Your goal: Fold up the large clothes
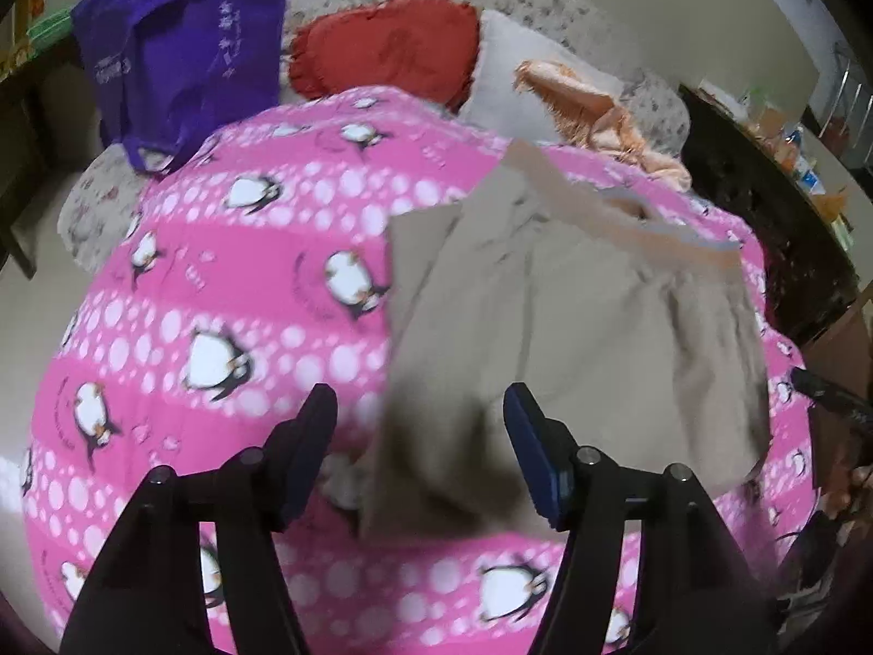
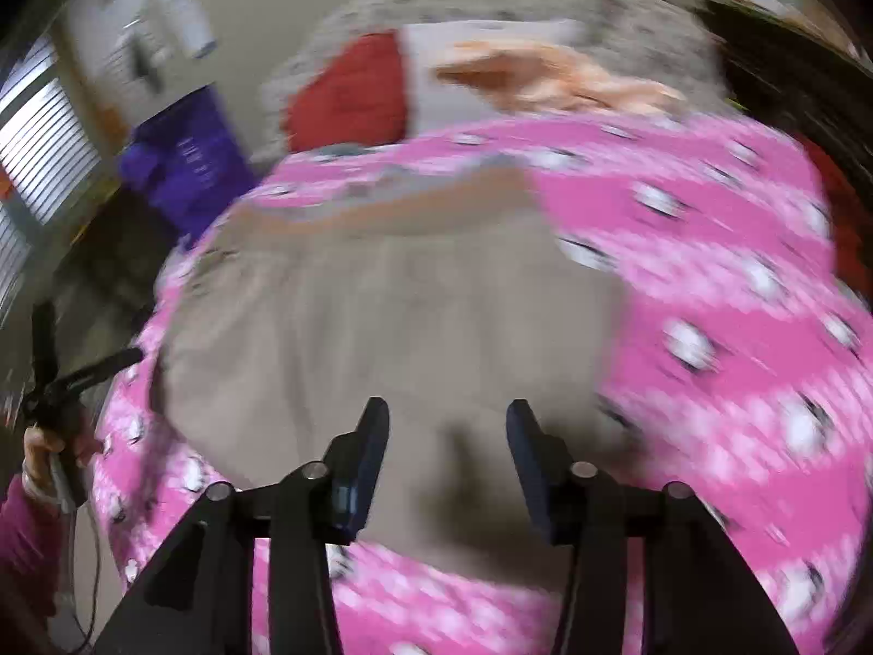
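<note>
While both tools hang released over the bed, I see one beige garment (image 1: 573,327) lying crumpled on the pink penguin blanket (image 1: 218,273).

From the left wrist view, my left tool (image 1: 420,409) has its jaws spread wide, holding nothing, with the near edge of the garment just below and between them; from the right wrist view, my right tool (image 2: 447,426) is likewise parted and empty above the same cloth (image 2: 382,338). I count one red cushion (image 1: 382,43), one pale pillow (image 1: 518,71) with one orange cloth (image 1: 595,103) draped on it, and one purple bag (image 1: 180,43) hanging at the left. White writing shows on the bag, but I cannot read it. The right wrist view is heavily blurred. Penguins on the blanket (image 2: 709,273) are too many and too smeared for me to count.
</note>
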Demonstrator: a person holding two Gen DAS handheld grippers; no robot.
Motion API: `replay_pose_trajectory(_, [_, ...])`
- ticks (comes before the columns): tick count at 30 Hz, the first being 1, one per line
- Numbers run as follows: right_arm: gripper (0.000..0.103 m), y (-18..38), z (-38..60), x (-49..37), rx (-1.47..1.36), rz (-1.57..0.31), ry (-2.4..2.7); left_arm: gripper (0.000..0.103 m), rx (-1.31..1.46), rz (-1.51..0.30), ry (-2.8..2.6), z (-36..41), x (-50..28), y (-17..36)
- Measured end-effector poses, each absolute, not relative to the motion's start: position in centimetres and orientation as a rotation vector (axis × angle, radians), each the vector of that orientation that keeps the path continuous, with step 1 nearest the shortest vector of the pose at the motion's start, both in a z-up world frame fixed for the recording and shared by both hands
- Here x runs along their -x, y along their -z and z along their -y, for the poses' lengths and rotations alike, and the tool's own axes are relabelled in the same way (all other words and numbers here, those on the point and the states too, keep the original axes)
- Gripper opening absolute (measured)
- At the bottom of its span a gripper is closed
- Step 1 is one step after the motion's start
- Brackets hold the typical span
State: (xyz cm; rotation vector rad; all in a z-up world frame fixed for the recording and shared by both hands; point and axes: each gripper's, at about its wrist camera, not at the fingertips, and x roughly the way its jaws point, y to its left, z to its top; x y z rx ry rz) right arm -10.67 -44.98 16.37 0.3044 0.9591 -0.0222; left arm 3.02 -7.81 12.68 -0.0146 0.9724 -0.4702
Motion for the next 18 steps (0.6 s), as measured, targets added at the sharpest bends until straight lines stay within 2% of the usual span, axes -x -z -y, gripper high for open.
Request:
replay_pose_trajectory(1, [0.047, -16.0, 43.7, 9.3, -0.284, -0.964, -0.01, 0.069, 0.006, -0.974, 0.475, 8.7, -3.2, -12.6])
replay_pose_trajectory(10, [0.043, -11.9, 37.5, -3.5, -0.046, -0.982, -0.002, 0.073, -0.156, -0.974, 0.369, 13.3, -4.8, -8.6])
replay_pose_trajectory(14, [0.042, -9.8, 39.2, -6.4, -0.089, -0.99, 0.033, 0.076, -0.105, -0.99, 0.354, 12.9, -5.8, -7.7])
replay_pose_trajectory(18, [0.045, -10.6, 39.2, -6.3, -0.076, -1.001, 0.036, 0.076, -0.102, -1.0, 0.346, 13.0, -6.1, -7.7])
